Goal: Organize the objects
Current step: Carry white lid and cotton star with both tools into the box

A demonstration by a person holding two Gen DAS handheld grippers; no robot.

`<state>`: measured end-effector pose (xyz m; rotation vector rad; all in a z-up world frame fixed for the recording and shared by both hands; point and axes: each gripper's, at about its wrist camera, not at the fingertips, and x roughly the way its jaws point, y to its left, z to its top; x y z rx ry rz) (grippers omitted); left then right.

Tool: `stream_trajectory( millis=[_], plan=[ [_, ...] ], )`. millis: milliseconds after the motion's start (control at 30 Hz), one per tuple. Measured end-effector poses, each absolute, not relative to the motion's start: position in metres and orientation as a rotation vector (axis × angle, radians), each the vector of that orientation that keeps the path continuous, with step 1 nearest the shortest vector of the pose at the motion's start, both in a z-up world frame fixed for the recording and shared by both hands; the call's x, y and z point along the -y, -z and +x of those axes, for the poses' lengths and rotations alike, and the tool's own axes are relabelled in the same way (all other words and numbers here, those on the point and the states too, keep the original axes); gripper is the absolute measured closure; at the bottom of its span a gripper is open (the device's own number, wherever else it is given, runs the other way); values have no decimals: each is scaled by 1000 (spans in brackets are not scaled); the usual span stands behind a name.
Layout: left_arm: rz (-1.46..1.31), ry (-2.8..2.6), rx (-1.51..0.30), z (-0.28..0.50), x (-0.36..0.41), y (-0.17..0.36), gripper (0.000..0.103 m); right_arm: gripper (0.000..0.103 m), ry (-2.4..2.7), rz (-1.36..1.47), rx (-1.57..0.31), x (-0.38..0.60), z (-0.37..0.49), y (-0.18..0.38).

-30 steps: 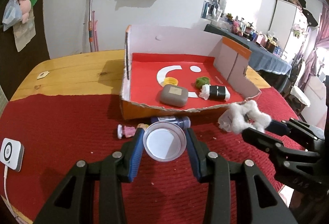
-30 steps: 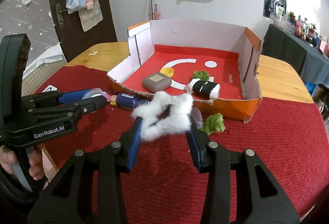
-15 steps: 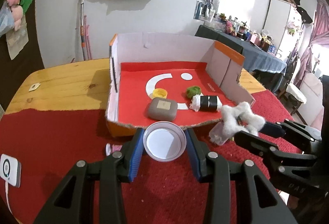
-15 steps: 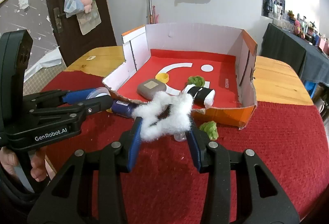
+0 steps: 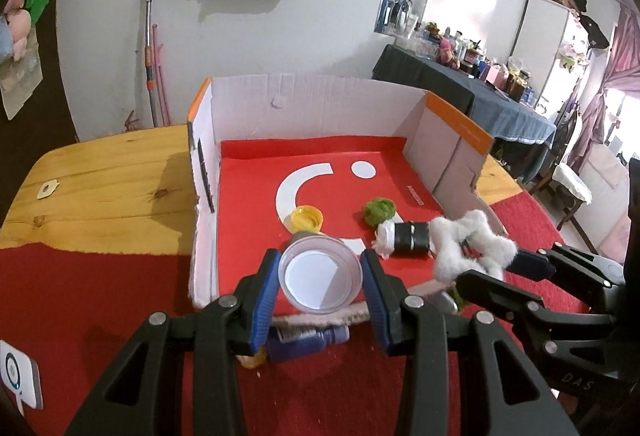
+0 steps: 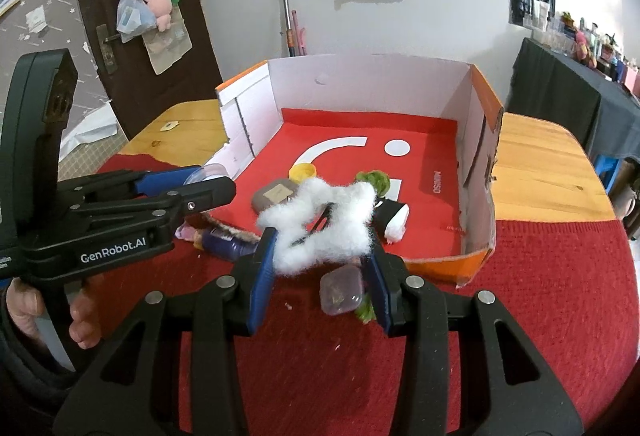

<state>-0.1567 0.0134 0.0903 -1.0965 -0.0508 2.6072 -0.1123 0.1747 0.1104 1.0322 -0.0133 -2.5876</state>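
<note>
Red ribbed cloth (image 6: 520, 316) underlies fluffy white star (image 6: 320, 224), clear round cup (image 5: 321, 277).

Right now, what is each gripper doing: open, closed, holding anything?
Left gripper: closed on the clear plastic cup.
Right gripper: closed on the white fluffy star.

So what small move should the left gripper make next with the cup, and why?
Probably ease a little further forward and open. The left gripper holds the cup at the box's torn front edge, just above the red floor. The right gripper holds the white fluff beside it, so space is tight.
</note>
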Motion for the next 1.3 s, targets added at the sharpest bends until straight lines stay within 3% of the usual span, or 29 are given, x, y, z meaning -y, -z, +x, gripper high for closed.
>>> stream_trajectory(
  millis=[1300],
  plan=[
    [-1407,-2467,21,-301,-29,-46,60,64,2516,1298,67,-184,-252,-83]
  ],
)
